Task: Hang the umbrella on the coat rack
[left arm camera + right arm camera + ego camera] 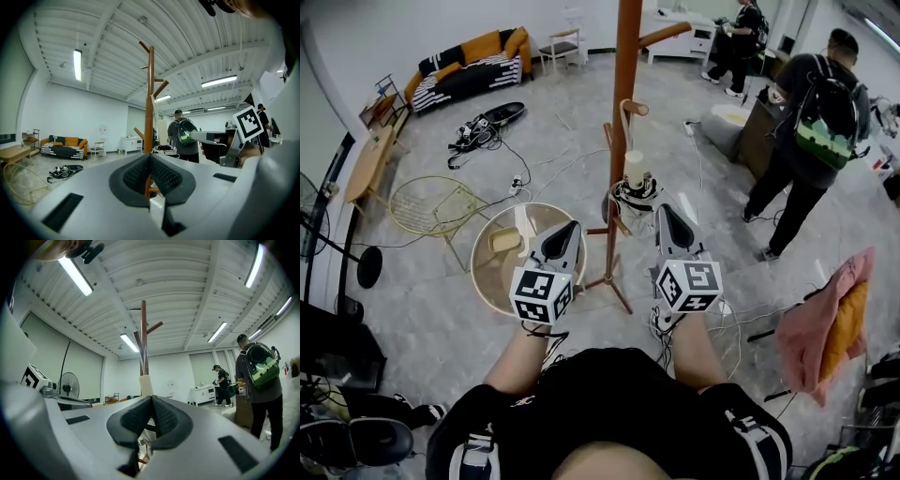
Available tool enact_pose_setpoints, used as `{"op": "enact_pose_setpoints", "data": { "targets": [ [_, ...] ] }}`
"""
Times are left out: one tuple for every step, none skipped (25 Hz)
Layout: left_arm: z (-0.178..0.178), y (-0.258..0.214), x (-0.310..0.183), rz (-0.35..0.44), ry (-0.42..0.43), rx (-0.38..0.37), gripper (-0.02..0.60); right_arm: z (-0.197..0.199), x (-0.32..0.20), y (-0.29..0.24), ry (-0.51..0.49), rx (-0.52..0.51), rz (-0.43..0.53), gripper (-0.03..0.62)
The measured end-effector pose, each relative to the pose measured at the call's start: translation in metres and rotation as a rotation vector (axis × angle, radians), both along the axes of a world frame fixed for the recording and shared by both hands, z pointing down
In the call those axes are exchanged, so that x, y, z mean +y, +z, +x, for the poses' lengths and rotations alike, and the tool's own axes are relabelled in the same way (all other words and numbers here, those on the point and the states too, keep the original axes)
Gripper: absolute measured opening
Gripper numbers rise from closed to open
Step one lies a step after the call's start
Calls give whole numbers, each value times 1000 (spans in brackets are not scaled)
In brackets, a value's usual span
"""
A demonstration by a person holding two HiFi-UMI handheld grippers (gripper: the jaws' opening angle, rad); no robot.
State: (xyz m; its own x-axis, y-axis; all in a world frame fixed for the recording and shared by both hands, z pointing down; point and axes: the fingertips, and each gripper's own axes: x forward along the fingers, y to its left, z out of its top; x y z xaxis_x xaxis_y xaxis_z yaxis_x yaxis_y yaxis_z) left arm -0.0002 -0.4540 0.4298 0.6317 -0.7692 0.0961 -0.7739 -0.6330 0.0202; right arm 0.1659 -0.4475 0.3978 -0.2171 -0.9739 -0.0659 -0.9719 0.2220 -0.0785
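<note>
My left gripper [567, 232] and right gripper [667, 216] are both pinched together, empty, facing the coat rack [625, 84] and umbrella [635, 180].

the head view looks steeply down from above the person's chest, with the left gripper [567, 231] and right gripper [667, 217] close in at lower centre and the coat rack [625, 94] rising just beyond them to the top edge. each gripper view rides low on its own gripper and looks about level along the jaws, whose grey body fills the lower half, with ceiling above. all three views share the coat rack near mid-frame and a person with a green backpack [814, 122] to its right.
</note>
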Motion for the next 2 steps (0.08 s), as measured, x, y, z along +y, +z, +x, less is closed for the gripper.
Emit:
{"op": "enact_pose_setpoints", "data": {
  "targets": [
    [2, 1, 1, 0, -1, 0, 17, 4, 0, 0, 2, -2, -1, 12],
    [3, 1, 1, 1, -2, -1, 17, 7, -1, 1, 5, -4, -1, 12]
  ]
}}
